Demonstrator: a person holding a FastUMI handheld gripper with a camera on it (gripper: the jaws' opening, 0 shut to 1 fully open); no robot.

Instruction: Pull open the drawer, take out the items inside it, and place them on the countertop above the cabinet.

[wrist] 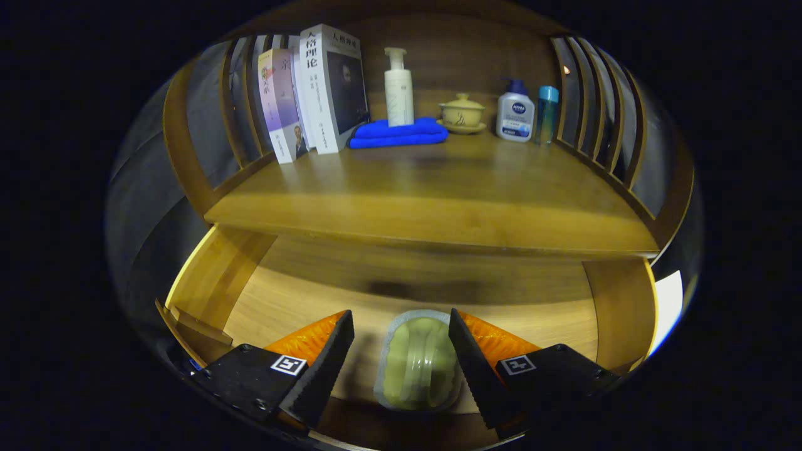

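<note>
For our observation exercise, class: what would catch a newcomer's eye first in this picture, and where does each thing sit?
First, the open gripper, its black fingers either side of a pale green packet lying in the open drawer. Next, the bright blue cloth at the back of the countertop, between the upright books and a lidded cup, with a white pump bottle behind it.
</note>
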